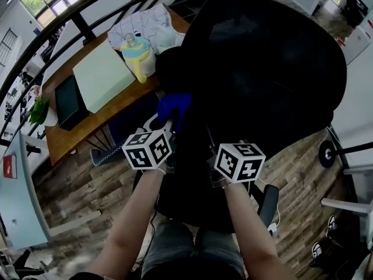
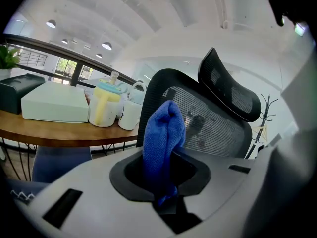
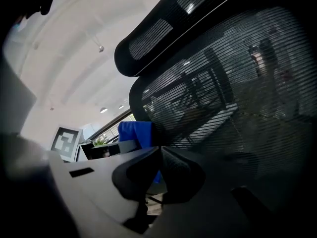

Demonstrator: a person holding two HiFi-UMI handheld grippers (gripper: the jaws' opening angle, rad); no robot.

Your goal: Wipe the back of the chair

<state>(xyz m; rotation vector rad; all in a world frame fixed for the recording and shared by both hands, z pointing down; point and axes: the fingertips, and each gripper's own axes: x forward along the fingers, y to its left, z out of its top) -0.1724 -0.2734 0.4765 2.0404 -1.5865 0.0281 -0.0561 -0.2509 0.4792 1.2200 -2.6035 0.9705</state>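
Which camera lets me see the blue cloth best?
The left gripper view: the blue cloth stands in the middle, pinched in the left gripper. The head view shows only a small blue bunch; the right gripper view, just an edge beside the chair back.

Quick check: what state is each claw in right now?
Left claw: closed on the blue microfibre cloth.
Right claw: closed, nothing between its jaws.

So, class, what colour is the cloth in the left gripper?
Blue, the fuzzy cloth; clearest in the left gripper view.
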